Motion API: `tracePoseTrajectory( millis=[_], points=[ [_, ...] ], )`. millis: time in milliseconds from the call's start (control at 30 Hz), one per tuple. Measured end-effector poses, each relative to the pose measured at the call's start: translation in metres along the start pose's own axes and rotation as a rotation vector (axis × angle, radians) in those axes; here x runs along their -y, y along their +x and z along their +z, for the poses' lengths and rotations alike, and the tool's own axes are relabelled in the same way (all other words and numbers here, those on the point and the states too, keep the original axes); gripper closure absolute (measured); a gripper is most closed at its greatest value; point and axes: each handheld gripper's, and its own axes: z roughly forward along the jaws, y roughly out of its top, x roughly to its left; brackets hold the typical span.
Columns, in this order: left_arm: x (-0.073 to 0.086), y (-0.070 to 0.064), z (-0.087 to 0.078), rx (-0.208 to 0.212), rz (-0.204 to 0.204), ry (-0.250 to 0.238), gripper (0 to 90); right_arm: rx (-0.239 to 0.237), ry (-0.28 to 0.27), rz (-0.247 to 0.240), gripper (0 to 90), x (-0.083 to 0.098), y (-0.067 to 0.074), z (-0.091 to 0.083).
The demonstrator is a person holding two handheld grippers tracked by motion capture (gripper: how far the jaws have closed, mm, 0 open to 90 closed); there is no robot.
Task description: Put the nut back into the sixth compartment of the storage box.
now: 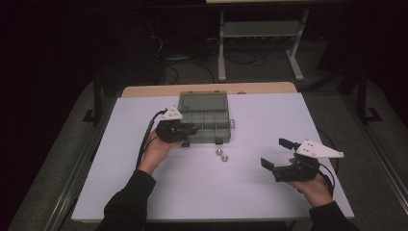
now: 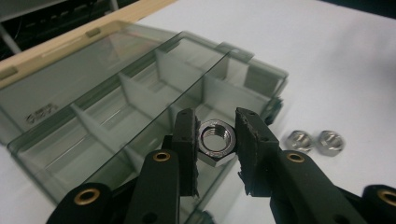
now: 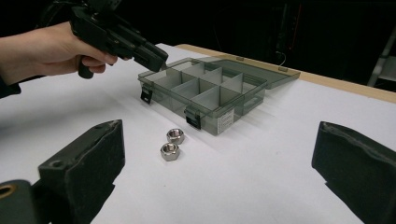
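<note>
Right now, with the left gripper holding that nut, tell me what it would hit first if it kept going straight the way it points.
Probably the open organizer box: the left gripper points into its compartments, though depth is hard to judge.

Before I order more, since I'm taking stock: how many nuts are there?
3. One is clamped in the left tongs over the box; two nuts lie side by side on the table, at and. None seen inside the box.
</note>
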Motion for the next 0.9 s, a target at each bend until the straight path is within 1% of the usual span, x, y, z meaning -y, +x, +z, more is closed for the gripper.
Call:
tracePoseTrajectory(
  millis=[33,67,100,133,367,567,633,700,733,867,900],
  points=[
    [0.0014,0.0014,0.0011,0.001,-0.008,0.009,69.7,-0.001,0.001,0.001,2.2,0.0001,0.0002,0.0],
    [0.0029,0.0031,0.0026,0.002,-0.004,0.014,69.7,-0.001,0.001,0.0,2.2,0.0001,0.0003,0.0001],
    [0.0043,0.0034,0.0043,0.006,-0.015,0.015,69.7,-0.001,0.002,-0.001,2.2,0.0002,0.0005,0.0003],
    [0.0053,0.0046,0.0057,0.006,-0.009,0.024,69.7,-0.002,0.002,-0.003,2.2,0.0002,0.0005,0.0005],
    [0.0082,0.0075,0.0094,0.006,-0.026,0.034,69.7,-0.001,0.002,-0.001,2.2,0.0004,-0.0001,-0.0004],
    [0.0086,0.0091,0.0094,0.01,-0.036,0.024,69.2,-0.001,0.008,-0.006,2.2,0.001,0.0004,0.0002],
    [0.0091,0.0093,0.0097,0.009,-0.03,0.024,68.7,-0.001,0.008,-0.006,2.3,0.0009,0.0004,0.0001],
    [0.009,0.0093,0.0095,0.014,-0.036,0.019,66.6,-0.001,0.007,-0.005,2.2,0.0009,0.0005,0.0],
    [0.0081,0.0092,0.0085,0.016,-0.042,0.009,64.9,-0.001,0.006,-0.002,2.2,0.0008,0.0006,0.0],
    [0.0063,0.0076,0.0063,0.019,-0.042,-0.007,64.1,-0.001,0.005,-0.003,2.2,0.0008,0.0005,-0.0001],
    [0.0048,0.0054,0.0046,0.021,-0.035,-0.008,64.1,-0.001,0.005,-0.003,2.3,0.0008,0.0004,-0.0002]
  ],
)
